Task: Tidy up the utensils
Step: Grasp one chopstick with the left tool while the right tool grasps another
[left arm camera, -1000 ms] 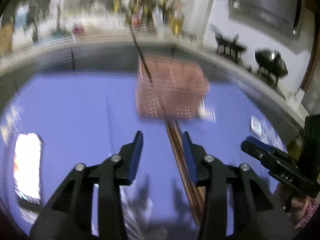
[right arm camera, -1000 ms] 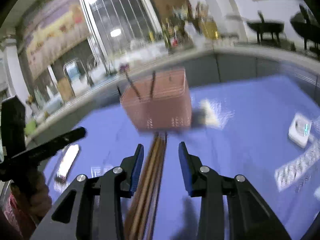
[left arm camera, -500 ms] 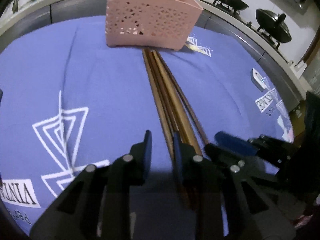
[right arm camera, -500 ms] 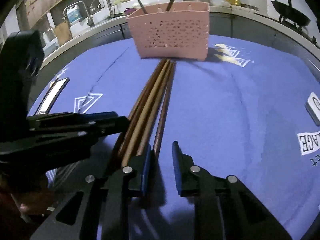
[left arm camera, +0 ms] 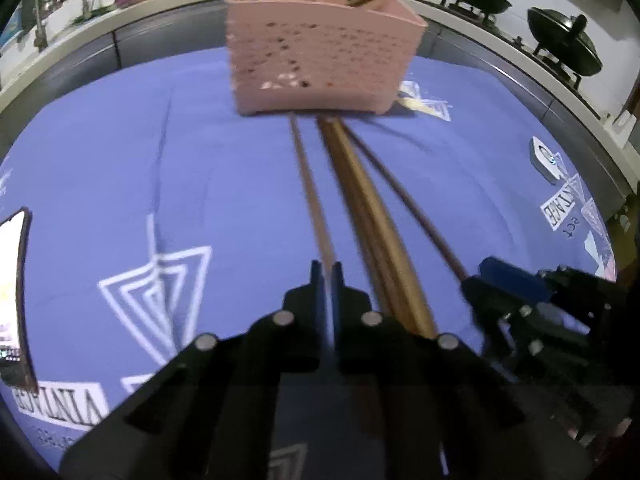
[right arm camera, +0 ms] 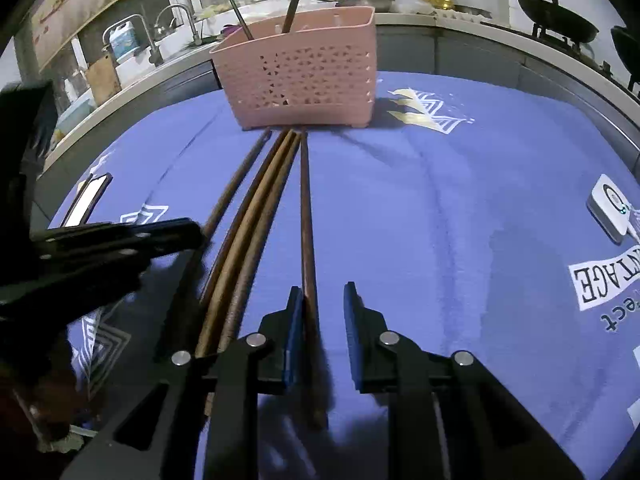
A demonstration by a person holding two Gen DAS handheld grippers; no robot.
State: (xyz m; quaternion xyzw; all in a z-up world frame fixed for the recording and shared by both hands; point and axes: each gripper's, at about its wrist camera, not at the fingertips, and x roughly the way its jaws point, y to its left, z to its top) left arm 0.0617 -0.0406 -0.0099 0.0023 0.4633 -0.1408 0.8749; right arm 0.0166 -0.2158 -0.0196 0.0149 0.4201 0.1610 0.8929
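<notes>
While several brown chopsticks lie on the blue cloth (right arm camera: 460,208) pointing toward the pink basket (right arm camera: 304,80) at twelve o'clock, the left gripper (left arm camera: 326,276) has its fingers pinched together on the leftmost chopstick (left arm camera: 310,196) of the row. The right gripper (right arm camera: 320,304) stands narrowly apart around the rightmost chopstick (right arm camera: 306,216), which touches only its left pad. Two more sticks lean inside the basket.
</notes>
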